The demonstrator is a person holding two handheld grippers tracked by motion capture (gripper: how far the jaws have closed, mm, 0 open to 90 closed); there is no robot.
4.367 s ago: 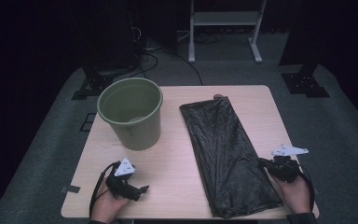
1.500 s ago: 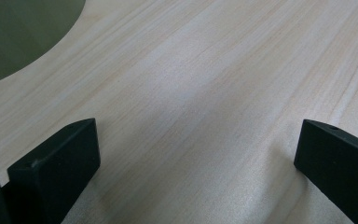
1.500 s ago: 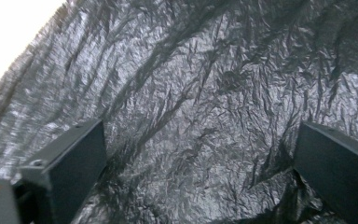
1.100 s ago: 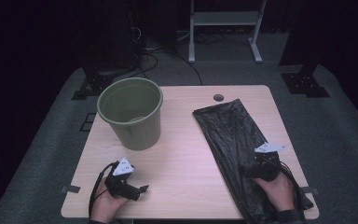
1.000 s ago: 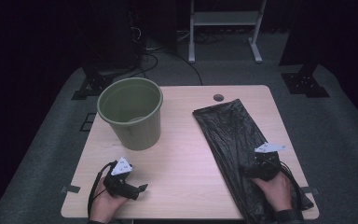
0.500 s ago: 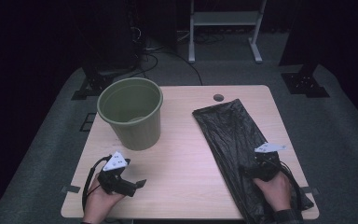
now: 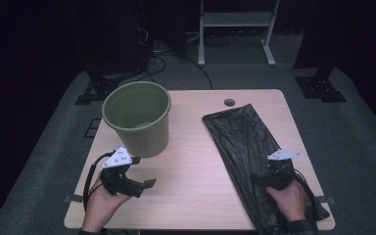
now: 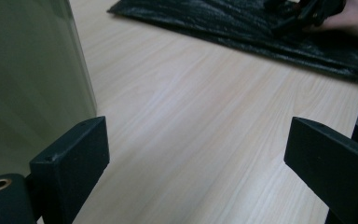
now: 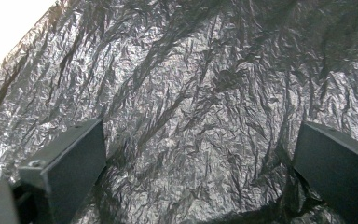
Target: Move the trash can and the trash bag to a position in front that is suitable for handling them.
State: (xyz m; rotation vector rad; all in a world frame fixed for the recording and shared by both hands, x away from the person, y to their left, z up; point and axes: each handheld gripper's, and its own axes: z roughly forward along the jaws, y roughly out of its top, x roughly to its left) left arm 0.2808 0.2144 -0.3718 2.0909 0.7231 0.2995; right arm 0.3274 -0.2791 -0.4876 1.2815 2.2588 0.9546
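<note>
Our right gripper rests on the black bag, jaws spread wide, nothing pinched. Our left gripper, jaws wide and just closing slightly on nothing, hangs above the table beside the green bucket.

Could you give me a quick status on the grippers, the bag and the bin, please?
Left gripper open, empty, beside bin. Right gripper open, jaws over flat bag. Nothing between bag and bin.
</note>
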